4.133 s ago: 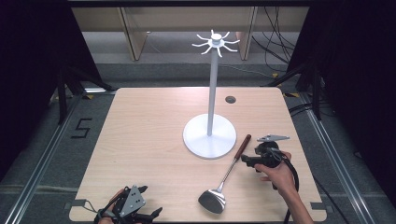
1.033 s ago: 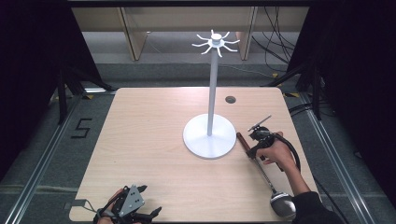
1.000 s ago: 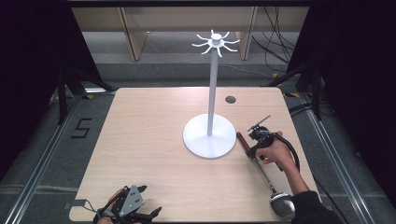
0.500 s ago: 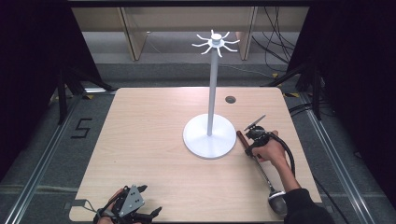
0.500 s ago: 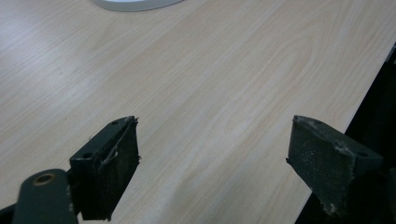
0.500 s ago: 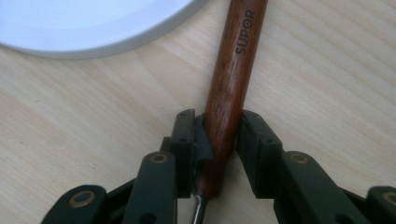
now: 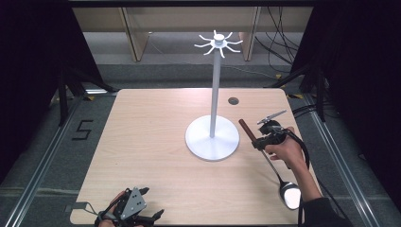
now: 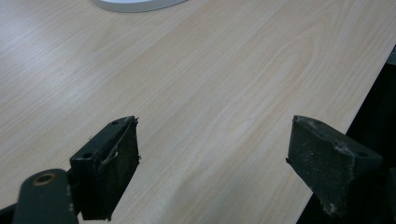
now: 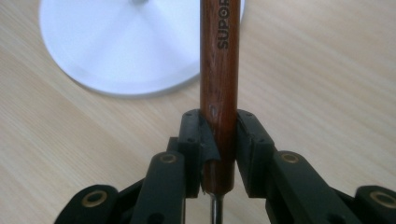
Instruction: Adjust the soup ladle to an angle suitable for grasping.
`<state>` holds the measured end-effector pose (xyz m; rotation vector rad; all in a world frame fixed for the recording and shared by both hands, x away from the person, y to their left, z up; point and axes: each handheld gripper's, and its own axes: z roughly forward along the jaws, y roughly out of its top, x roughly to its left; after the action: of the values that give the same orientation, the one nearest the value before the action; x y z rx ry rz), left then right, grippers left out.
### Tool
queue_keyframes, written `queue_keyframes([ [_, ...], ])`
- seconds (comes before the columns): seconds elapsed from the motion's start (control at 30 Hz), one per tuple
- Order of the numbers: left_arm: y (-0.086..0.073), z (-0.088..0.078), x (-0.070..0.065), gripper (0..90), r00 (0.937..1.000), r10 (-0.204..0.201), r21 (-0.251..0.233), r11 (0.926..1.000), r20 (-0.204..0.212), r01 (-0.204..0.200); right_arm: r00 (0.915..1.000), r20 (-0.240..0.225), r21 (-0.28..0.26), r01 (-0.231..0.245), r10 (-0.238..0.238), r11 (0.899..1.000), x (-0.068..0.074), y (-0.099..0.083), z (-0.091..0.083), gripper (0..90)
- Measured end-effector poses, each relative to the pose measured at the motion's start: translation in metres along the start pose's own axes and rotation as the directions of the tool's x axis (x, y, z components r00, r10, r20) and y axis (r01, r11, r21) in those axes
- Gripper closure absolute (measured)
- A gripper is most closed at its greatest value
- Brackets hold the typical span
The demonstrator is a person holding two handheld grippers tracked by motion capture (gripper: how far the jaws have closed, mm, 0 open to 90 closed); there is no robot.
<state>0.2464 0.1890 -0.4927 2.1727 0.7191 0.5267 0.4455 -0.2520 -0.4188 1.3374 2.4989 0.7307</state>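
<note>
1. I am gripping the brown wooden handle (image 9: pixel 219 93) of a long metal ladle (image 7: pixel 269 156) with my right gripper (image 7: pixel 265 138); its fingers (image 9: pixel 194 140) have just been closing and are now pinching the handle from both sides.
2. I am judging the pick-up as done, and the hanging on the white hook stand (image 7: pixel 215 94) as still ahead: the ladle's bowl (image 7: pixel 289 194) is lying low near the tabletop's (image 7: pixel 151 142) near right corner, far below the hooks (image 7: pixel 218 42).
3. My left gripper (image 7: pixel 132 215) is sitting at the near left edge, fingers (image 8: pixel 109 168) spread wide and empty.
4. The high view is giving the whole stand and ladle; the right gripper view is adding the clamp on the handle, its printed lettering, and the stand's round base (image 9: pixel 116 46) just beyond.
</note>
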Motion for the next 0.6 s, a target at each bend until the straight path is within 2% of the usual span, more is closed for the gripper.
queue_keyframes([
  [0.03, -0.001, 0.001, 0.0, 15.7, 1.0, -0.004, 0.003, 1.0, -0.003, 0.004, 0.9999, -0.011, -0.013, 0.01, -0.01, 1.0, 0.0, 0.0, -0.007, 74.1],
  [0.07, 0.0, 0.0, 0.0, 15.8, 0.9998, -0.008, 0.008, 0.9999, 0.019, 0.008, 0.9998, -0.01, -0.036, 0.016, -0.016, 0.999, 0.0, -0.001, -0.012, 74.1],
  [0.1, -0.001, 0.0, 0.0, 15.8, 1.0, -0.001, -0.005, 1.0, 0.002, 0.001, 0.9998, -0.007, -0.067, 0.018, -0.018, 0.998, 0.0, -0.002, -0.017, 74.2],
  [0.17, 0.0, 0.0, 0.0, 15.8, 1.0, -0.003, -0.004, 1.0, 0.003, 0.003, 0.9989, -0.007, -0.105, 0.046, -0.047, 0.993, -0.001, -0.005, -0.026, 74.1],
  [0.2, 0.0, 0.0, 0.0, 15.8, 0.9999, -0.007, 0.009, 0.9999, 0.011, 0.007, 0.9989, -0.007, -0.129, 0.046, -0.047, 0.991, 0.0, -0.005, -0.031, 74.2],
  [0.23, -0.001, 0.001, 0.0, 15.8, 1.0, 0.0, 0.003, 1.0, 0.009, 0.0, 0.9978, 0.002, -0.165, 0.066, -0.067, 0.984, 0.0, -0.007, -0.035, 74.2],
  [0.27, -0.001, 0.001, 0.0, 15.8, 1.0, 0.0, 0.004, 1.0, 0.005, 0.0, 0.9992, 0.002, -0.203, 0.04, -0.04, 0.978, 0.002, -0.008, -0.039, 74.2],
  [0.3, 0.0, 0.0, 0.001, 15.8, 0.9999, -0.004, 0.01, 0.9999, 0.015, 0.003, 0.9995, 0.001, -0.218, 0.03, -0.031, 0.976, 0.003, -0.009, -0.046, 74.2],
  [0.33, 0.0, 0.0, 0.001, 15.8, 1.0, 0.0, 0.0, 1.0, 0.002, 0.0, 0.9998, -0.008, -0.247, 0.018, -0.02, 0.969, 0.004, -0.011, -0.051, 74.2],
  [0.37, 0.0, 0.0, 0.001, 15.8, 1.0, 0.003, 0.003, 1.0, -0.001, -0.003, 0.9997, -0.019, -0.235, 0.012, -0.017, 0.972, 0.003, -0.012, -0.059, 74.2],
  [0.4, 0.0, 0.0, 0.0, 15.8, 1.0, 0.002, -0.001, 1.0, 0.0, -0.002, 0.9996, -0.024, -0.245, -0.019, 0.013, 0.969, 0.004, -0.014, -0.065, 74.2],
  [0.47, -0.001, 0.0, 0.0, 15.8, 0.9997, -0.017, 0.009, 0.9998, 0.019, 0.017, 0.9997, -0.012, -0.286, 0.019, -0.023, 0.958, 0.001, -0.018, -0.073, 74.2],
  [0.5, 0.0, 0.001, 0.0, 15.8, 1.0, -0.009, -0.001, 1.0, 0.003, 0.009, 0.9996, -0.024, -0.293, 0.007, -0.014, 0.956, 0.002, -0.019, -0.077, 74.2],
  [0.53, 0.0, 0.001, 0.0, 15.7, 1.0, -0.003, -0.005, 1.0, -0.004, 0.003, 0.9996, -0.029, -0.319, -0.002, -0.008, 0.948, 0.002, -0.021, -0.079, 74.2],
  [0.57, 0.0, 0.001, 0.0, 15.8, 1.0, 0.001, -0.001, 1.0, -0.009, -0.001, 0.9995, -0.022, -0.322, 0.016, -0.024, 0.947, 0.001, -0.022, -0.083, 74.2],
  [0.6, 0.0, 0.0, 0.0, 15.7, 0.9999, -0.003, 0.005, 1.0, 0.014, 0.003, 0.9994, -0.029, -0.33, 0.01, -0.021, 0.944, 0.001, -0.023, -0.086, 74.2],
])
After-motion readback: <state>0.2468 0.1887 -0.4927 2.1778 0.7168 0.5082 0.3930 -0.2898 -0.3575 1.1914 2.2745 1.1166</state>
